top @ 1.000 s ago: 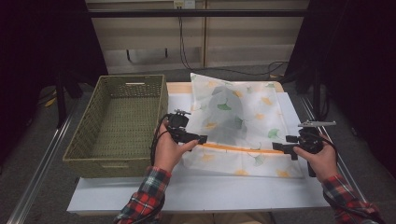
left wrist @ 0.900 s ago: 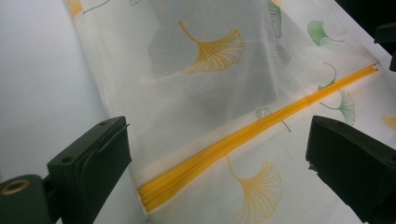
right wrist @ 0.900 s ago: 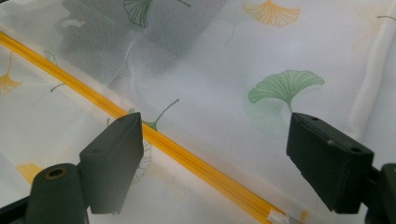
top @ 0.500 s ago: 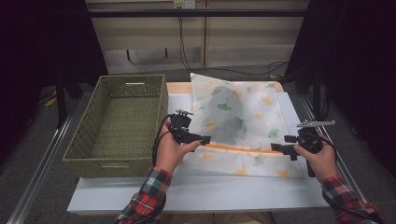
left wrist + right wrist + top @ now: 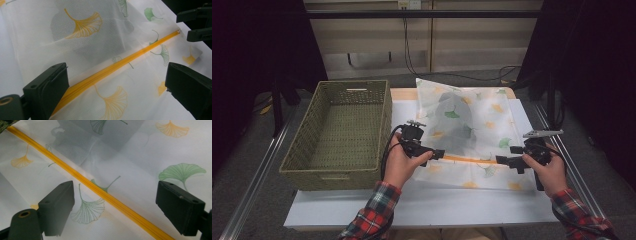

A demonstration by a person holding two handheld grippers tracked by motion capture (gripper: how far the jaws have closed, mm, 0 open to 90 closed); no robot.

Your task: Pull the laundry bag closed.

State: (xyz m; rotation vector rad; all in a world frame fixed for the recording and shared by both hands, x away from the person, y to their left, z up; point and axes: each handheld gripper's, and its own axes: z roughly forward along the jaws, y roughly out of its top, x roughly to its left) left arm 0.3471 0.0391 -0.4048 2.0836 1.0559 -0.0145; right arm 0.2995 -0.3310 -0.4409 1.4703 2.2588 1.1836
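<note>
A white mesh bag (image 5: 482,115) printed with ginkgo leaves lies flat on the table, a dark grey item (image 5: 457,125) showing through it. An orange zipper (image 5: 469,159) runs across its near part. My left gripper (image 5: 438,153) hovers open at the zipper's left end, and the zipper (image 5: 117,65) passes between its wide-apart jaws. My right gripper (image 5: 504,161) is open at the zipper's right end, with the zipper (image 5: 100,191) crossing diagonally between its jaws. Neither holds anything. The right gripper (image 5: 197,23) also appears far off in the left gripper view.
A green woven basket (image 5: 307,150) stands on the table's left side, close to my left hand. The white table top (image 5: 462,205) has bare room in front of the bag. Dark floor and rails flank the table.
The right gripper has edged slightly left toward the zipper's end. The left gripper and the bag have hardly moved.
</note>
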